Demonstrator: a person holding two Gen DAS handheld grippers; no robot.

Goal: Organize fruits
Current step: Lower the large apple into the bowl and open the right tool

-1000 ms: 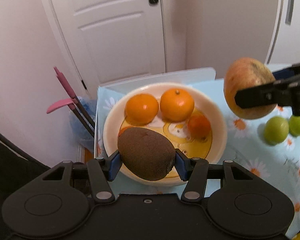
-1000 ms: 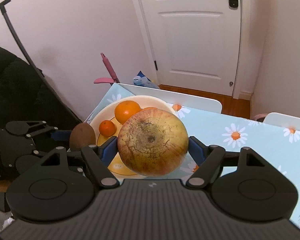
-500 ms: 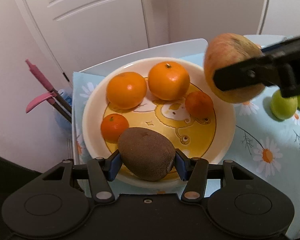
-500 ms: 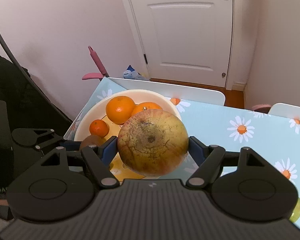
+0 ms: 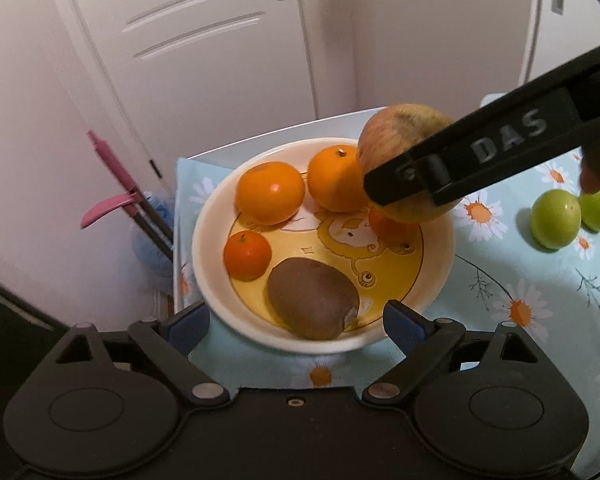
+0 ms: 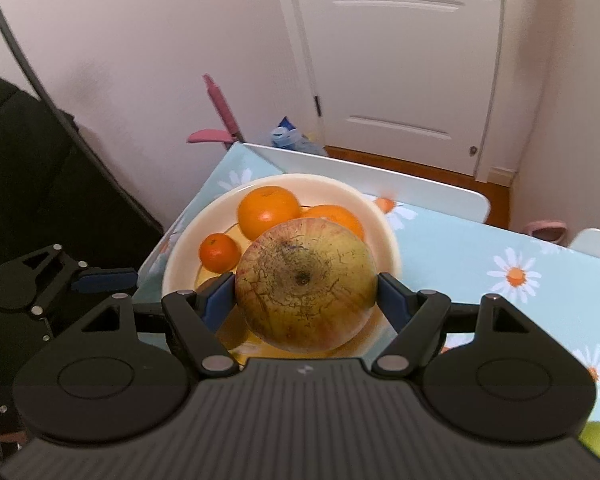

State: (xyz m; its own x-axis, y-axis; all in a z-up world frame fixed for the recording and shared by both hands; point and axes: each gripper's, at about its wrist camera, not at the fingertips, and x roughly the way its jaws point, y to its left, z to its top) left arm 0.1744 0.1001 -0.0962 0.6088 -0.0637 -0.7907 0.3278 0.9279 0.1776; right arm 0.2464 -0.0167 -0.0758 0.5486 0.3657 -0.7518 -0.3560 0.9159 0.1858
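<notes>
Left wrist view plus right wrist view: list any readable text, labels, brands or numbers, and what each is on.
"DAS": raised letters on the black finger of the right tongs, which hold the apple over the bowl; left wrist view.
Bowl's printed cartoon picture: no lettering visible.
Small mark on the right tongs' body, right wrist view: a logo, not readable as text.
Nothing else readable in either view.

Left gripper (image 5: 296, 320): I see matte black linkage arms, round housings with disc recesses, silver pivot screws.
Left pads (image 5: 402, 320): blue, at the finger ends.
Right gripper (image 6: 306, 294): same black build on my feed, ribbed grey-black body at six o'clock.
Marking: raised "DAS" lettering on the right gripper's side, left wrist view.
</notes>
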